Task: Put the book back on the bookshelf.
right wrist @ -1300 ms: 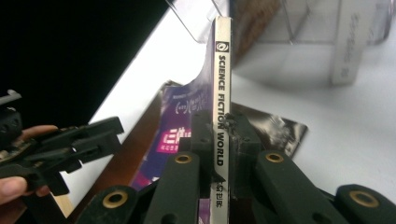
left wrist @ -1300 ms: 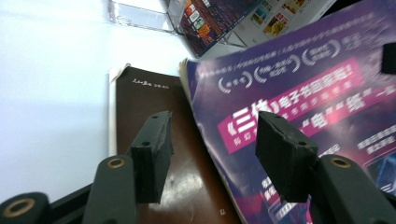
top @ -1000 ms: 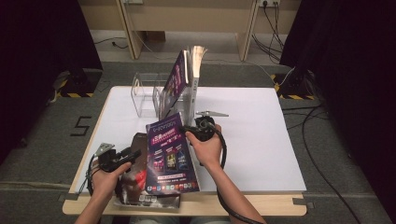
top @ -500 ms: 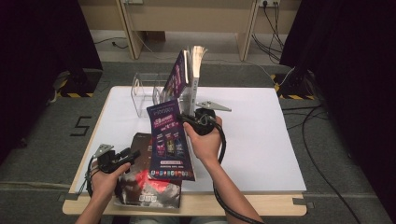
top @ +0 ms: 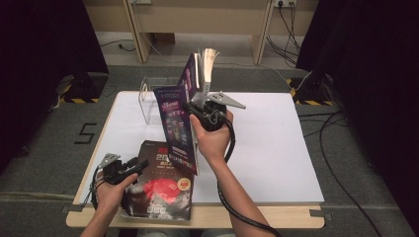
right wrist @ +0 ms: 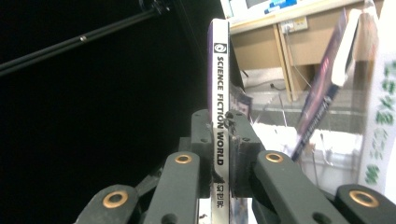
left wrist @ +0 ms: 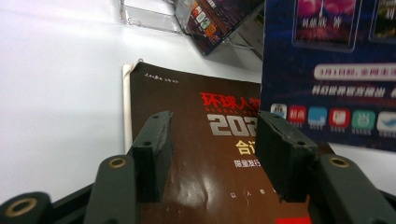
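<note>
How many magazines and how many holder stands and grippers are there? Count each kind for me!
Magazines: 3 (purple one lifted in the right gripper, dark one flat on the table, one leaning in the stand)
Clear stands: 1
Grippers: 2 (right, and left gripper)
Total: 6

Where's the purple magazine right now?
In the high view the purple magazine hangs mid-table, raised off the surface and clamped in the right gripper, just in front of the clear rack and above the dark magazine lying by the left gripper.
</note>
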The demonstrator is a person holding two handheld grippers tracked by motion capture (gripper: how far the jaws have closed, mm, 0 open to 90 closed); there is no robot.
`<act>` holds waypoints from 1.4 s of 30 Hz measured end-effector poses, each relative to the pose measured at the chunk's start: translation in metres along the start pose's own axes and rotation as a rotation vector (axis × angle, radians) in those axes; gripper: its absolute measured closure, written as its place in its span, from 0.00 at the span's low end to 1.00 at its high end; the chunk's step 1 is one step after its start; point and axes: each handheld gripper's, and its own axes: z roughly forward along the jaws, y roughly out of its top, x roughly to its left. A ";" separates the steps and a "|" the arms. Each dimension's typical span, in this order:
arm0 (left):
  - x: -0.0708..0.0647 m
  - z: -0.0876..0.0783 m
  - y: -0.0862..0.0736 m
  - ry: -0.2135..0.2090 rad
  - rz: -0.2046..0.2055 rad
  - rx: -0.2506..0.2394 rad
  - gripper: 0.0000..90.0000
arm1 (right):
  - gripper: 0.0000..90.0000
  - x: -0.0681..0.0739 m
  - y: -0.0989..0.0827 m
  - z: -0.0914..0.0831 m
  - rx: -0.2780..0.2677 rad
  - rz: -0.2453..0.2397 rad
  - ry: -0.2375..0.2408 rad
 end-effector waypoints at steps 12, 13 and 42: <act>0.001 0.000 0.000 0.001 0.000 0.000 0.51 | 0.92 0.002 0.020 0.008 -0.054 0.008 0.001; 0.001 0.000 0.000 0.000 0.001 -0.001 0.51 | 0.92 0.002 0.021 0.008 -0.056 0.011 -0.001; 0.001 0.000 0.000 -0.001 0.006 -0.005 0.51 | 0.92 -0.004 0.078 0.038 -0.149 0.049 -0.014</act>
